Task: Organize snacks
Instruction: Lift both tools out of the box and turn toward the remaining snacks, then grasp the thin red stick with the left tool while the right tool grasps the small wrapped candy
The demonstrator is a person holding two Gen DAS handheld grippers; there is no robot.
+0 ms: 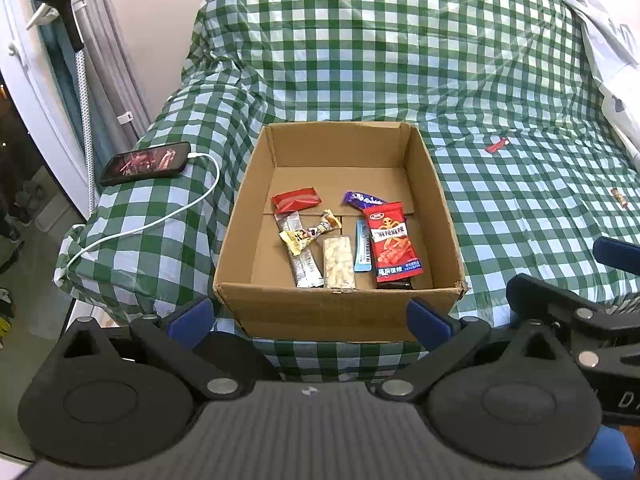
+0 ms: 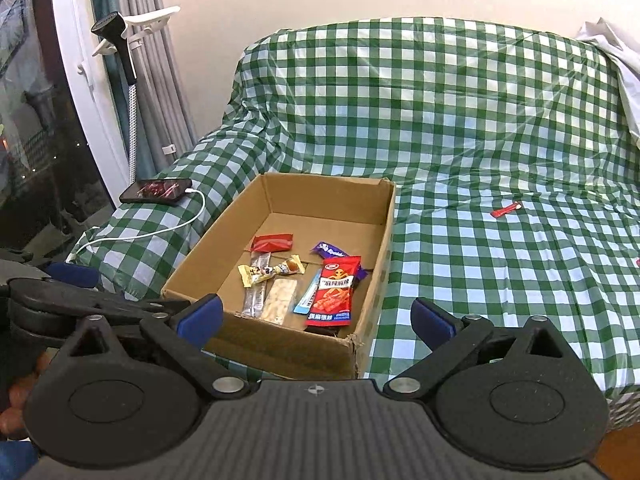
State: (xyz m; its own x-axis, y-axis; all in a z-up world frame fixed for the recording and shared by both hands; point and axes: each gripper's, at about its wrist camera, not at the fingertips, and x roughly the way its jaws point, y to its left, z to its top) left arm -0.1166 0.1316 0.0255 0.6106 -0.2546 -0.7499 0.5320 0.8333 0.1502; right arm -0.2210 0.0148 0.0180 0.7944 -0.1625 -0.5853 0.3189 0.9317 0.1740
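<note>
**Most snacks boxed, strays left out on the cover — both grippers spread, holding nothing**

Left to right:

- Phone on the far-left armrest, charging cable trailing toward the near edge. Risk: a sweep past the box on that side snags the cable and drags the phone off.
- My left gripper hangs at the box's near wall, fingers wide apart, empty.
- Cardboard box sits at the sofa's near edge, near-right corner torn. Risk: a bump tips it off.
- Inside: small red pack, silver stick, clear nut pack, blue stick, purple wrapper, big red pack. The red pack's Chinese print is too small to read reliably; purple reads maybe "Dalat", not sure.
- My right gripper is also spread, empty.
- Red sachet lies well right of the box, a brown one farther right. Risk: thin and flat on slick, wrinkled checked cover; fingers may slide over it or pinch the cover.
</note>
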